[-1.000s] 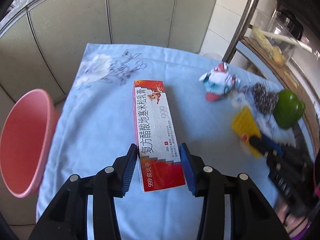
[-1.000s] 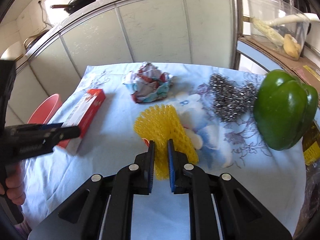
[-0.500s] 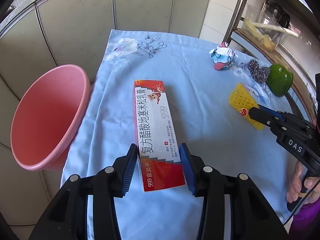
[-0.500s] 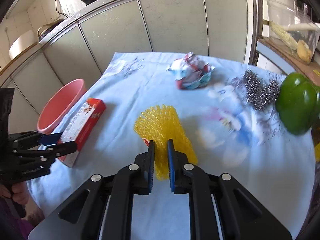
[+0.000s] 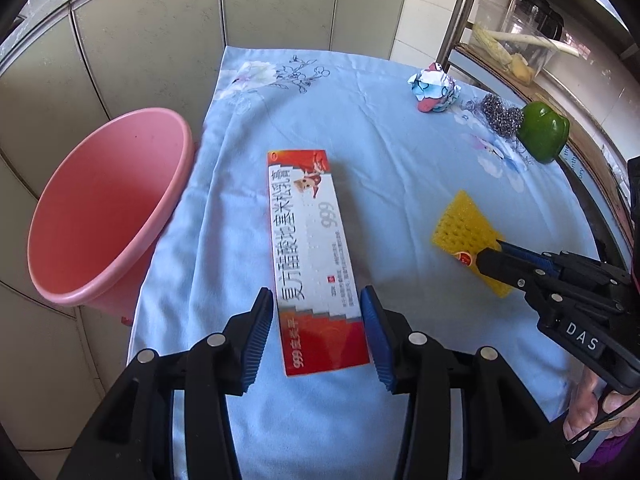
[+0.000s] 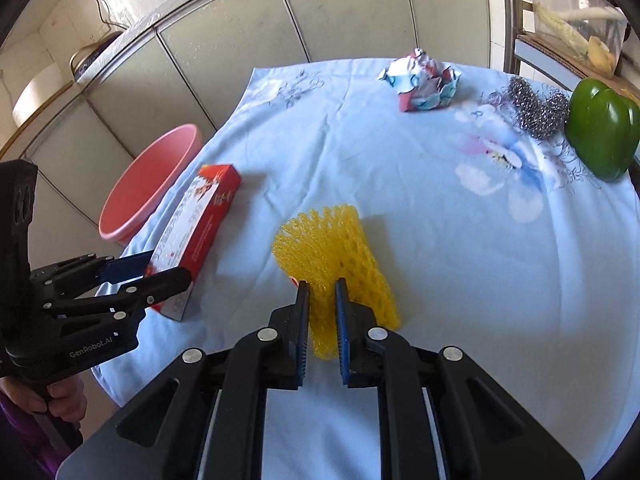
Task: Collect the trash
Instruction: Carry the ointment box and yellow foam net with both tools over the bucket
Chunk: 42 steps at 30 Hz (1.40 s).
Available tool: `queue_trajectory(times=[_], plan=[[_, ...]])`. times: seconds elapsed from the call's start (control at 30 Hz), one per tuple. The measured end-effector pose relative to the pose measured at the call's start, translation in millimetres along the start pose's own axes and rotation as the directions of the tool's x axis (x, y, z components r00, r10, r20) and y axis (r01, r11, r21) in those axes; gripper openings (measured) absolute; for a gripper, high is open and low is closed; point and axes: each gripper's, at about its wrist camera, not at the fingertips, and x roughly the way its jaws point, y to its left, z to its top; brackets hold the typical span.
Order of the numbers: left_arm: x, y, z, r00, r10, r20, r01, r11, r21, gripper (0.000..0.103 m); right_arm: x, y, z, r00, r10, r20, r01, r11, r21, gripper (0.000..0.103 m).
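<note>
Both grippers are loaded, w/ risk on each. Left gripper has its blue pads on the long sides of the red-and-white cardboard medicine box, gripping only the near end, so most of the box sticks out fwd over the light-blue flowered cloth on the table; it looks lifted off the cloth in the right wrist view, tho I can't be sure. That long overhang could let it pivot or slip out if the grip eases before it's over the pink plastic bucket, which stands off the table's left edge, rim just beside the cloth. Right gripper is nearly closed, pinching the yellow foam mesh fruit sleeve at its near end; the stuff is soft & springy, so it may squash thin and slide free, or snag the cloth. Bucket mouth is tilted, so a drop short of it lands on the floor. Crumpled printed wrapper ball is left at the far side; steel wool scourer & green bell pepper probably aren't trash, so grabbing them would be a mistake.
</note>
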Motion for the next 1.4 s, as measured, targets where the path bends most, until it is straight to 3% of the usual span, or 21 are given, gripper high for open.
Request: queue_trajectory(times=[0.27,0.67,0.93,1.1,1.4], plan=[[2,11,-6,1.000,0.005,0.001,-0.005,1.000,-0.028,0.046,1,12,-3,0.998,-0.059,-0.005,0.059,0.997,-0.042,0.013],[-1,10,-5,0.997,0.030,0.068,-0.032,0.999,0.026,0.046,3,21,-5,0.993,-0.115,0.012,0.116,0.989,-0.090,0.013],[-1,15,-10,0.994,-0.012,0.106,0.010,1.000,0.019,0.039,1,26,-6,0.993,-0.113,0.019,0.115,0.989,-0.091,0.013],[-17,26,-9,0.983,-0.046,0.176,0.049,0.999,-0.017,0.039,-3,35,-2,0.996,-0.082,0.038,0.086,0.991,-0.103,0.013],[-53,59,-4,0.953,-0.020,0.301,0.052,0.994,-0.099,0.039,-14,63,20,0.994,-0.042,0.099,0.056,0.988,-0.146,0.013]])
